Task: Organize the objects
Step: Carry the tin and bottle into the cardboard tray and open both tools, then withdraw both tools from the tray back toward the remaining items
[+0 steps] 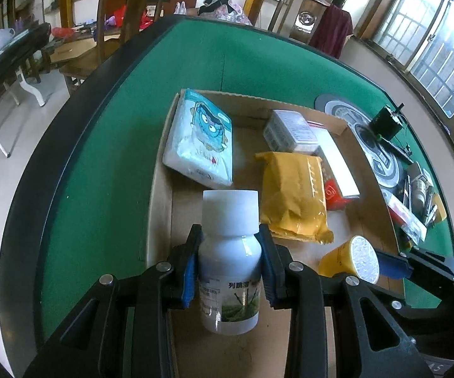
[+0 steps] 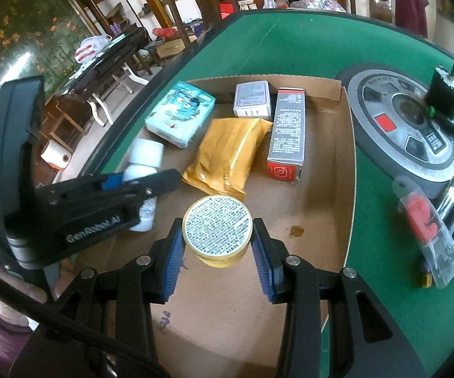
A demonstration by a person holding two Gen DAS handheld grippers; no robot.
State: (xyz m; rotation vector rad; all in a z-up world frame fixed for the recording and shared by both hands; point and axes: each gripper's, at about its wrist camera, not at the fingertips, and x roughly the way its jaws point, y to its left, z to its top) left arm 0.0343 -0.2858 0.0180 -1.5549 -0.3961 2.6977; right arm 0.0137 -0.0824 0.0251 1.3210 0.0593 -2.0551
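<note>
My left gripper is shut on a white bottle with a white cap and a green label, held upright over the near end of a shallow cardboard box. My right gripper is shut on a round yellow tin, printed lid facing the camera, above the box floor. In the right wrist view the left gripper and its bottle are just left of the tin. In the left wrist view the tin hangs to the bottle's right.
In the box lie a blue cartoon tissue pack, a yellow packet, a small grey box and a long grey-and-red carton. On the green table, right of the box, are a round grey device and a clear packet.
</note>
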